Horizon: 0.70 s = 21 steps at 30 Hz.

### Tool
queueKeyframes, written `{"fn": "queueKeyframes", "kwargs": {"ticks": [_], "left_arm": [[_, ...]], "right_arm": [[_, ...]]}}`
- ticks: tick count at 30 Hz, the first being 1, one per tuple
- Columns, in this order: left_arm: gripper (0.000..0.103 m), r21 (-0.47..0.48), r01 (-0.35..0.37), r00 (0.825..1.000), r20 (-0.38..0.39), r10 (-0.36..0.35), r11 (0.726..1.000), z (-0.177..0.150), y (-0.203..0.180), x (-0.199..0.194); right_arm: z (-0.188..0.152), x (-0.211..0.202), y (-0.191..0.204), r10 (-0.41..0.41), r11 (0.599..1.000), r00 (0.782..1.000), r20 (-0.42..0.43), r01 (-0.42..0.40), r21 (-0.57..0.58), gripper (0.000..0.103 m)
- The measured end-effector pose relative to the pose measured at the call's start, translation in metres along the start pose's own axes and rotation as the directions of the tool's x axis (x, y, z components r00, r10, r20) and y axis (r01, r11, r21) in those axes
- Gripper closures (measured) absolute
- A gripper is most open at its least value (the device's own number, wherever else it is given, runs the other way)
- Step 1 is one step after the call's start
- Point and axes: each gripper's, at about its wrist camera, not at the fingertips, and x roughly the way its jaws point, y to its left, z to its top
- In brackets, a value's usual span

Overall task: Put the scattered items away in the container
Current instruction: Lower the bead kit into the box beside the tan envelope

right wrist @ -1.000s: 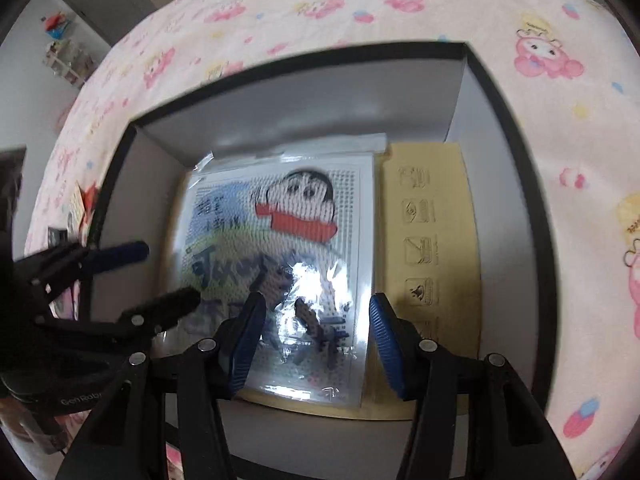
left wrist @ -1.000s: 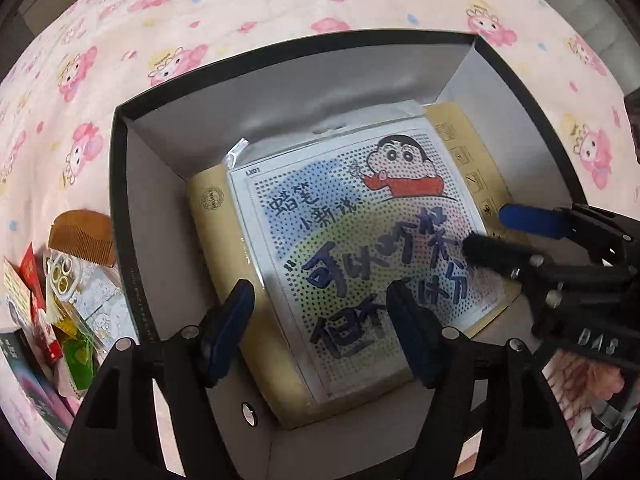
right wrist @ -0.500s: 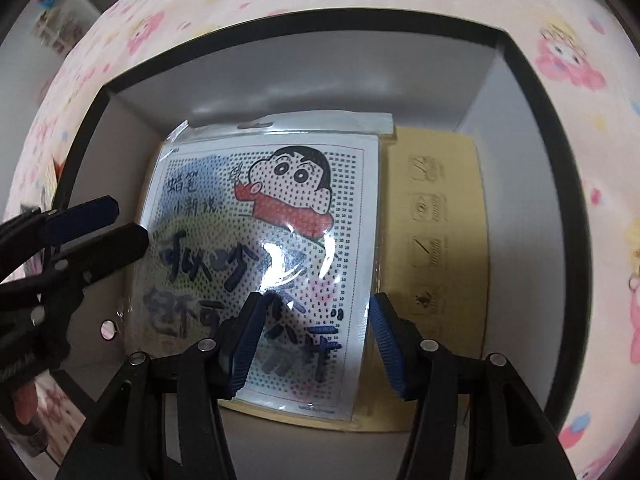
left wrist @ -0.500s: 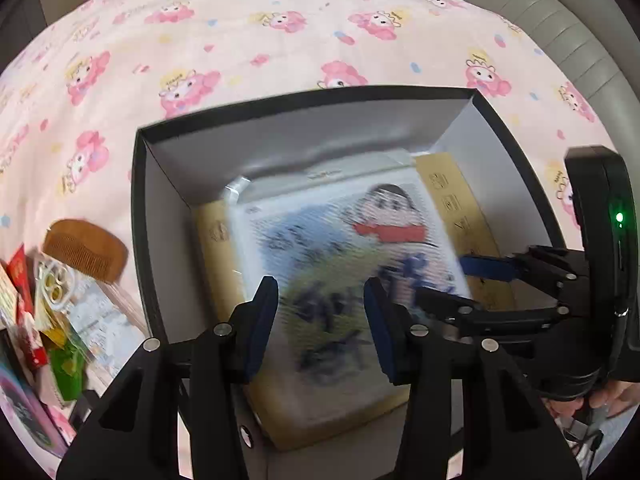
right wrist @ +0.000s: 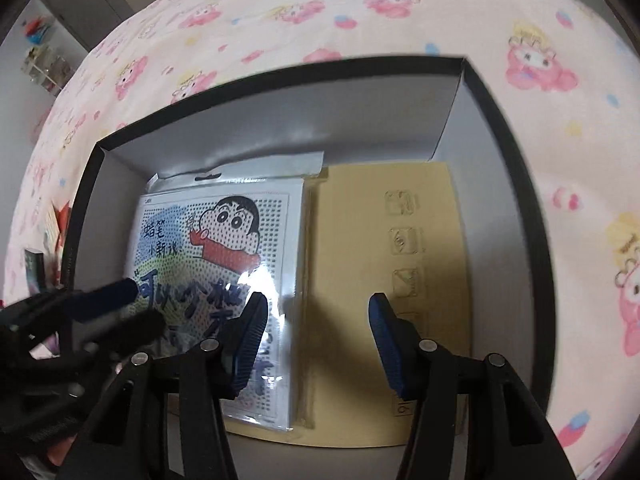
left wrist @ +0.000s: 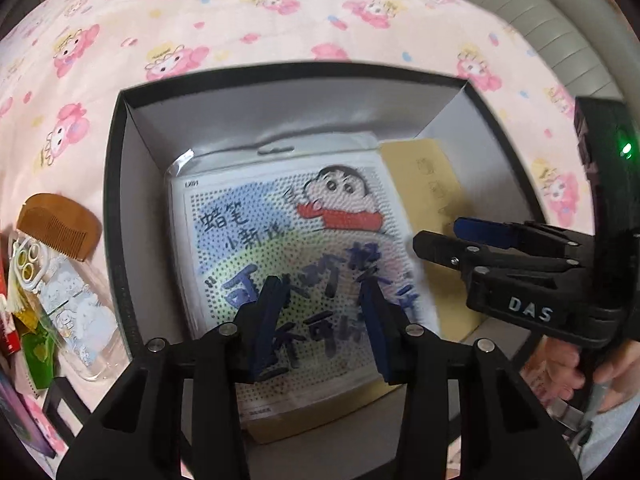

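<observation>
Both wrist fisheyes close above, facing steeply down — share black box [left wrist: 114,208] [right wrist: 516,184] interior.

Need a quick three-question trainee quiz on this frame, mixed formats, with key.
1. True or false: the clear-sleeved cartoon bead board lies inside the black-rimmed cardboard box.
2. What lies under the board? A) tan flat cardboard package B) towel C) plate
3. Fill in: the brown wooden comb lies ____ the box, on the pink cartoon-print bedsheet.

Key: 1 true; 2 A; 3 outside.
</observation>
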Motion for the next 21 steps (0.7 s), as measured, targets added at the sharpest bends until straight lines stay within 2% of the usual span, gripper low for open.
{"fn": "queueKeyframes", "kwargs": {"ticks": [3,4,7,14,16,18,21], "left_arm": [[0.059,0.021,-0.049,0.998,-0.032,0.050,0.999,-0.005,-0.009,0.004],[0.056,0.027,-0.045,0.998,-0.041,0.046,0.999,-0.006,-0.011,0.006],[0.055,0.035,-0.025,0.998,-0.062,0.027,0.999,-0.011,-0.013,0.010],[0.055,0.026,0.013,0.998,-0.058,-0.011,1.000,-0.013,-0.010,0.009],[0.055,0.023,0.020,0.999,-0.042,-0.019,1.000,-0.013,-0.010,0.006],[0.055,0.027,0.007,1.000,-0.016,-0.007,1.000,-0.014,-0.010,0.004],[0.059,0.019,-0.029,1.000,0.010,0.029,0.999,-0.012,-0.011,0.005]], "right_arm": [[0.000,0.008,0.007,0.029,0.999,0.998,-0.050,-0.030,-0.020,0.053],[0.001,0.010,0.009,0.054,0.998,0.997,-0.064,-0.055,-0.018,0.053],[0.005,0.013,0.014,0.144,0.990,0.986,-0.088,-0.144,0.005,0.052],[0.009,0.009,0.019,0.166,0.986,0.984,-0.060,-0.167,-0.016,0.052],[0.010,0.004,0.016,0.139,0.990,0.990,-0.033,-0.139,-0.006,0.052],[0.010,-0.006,0.015,0.034,0.999,0.999,0.023,-0.033,-0.025,0.052],[0.007,-0.013,0.013,-0.107,0.992,0.991,0.083,0.112,-0.055,0.052]]}}
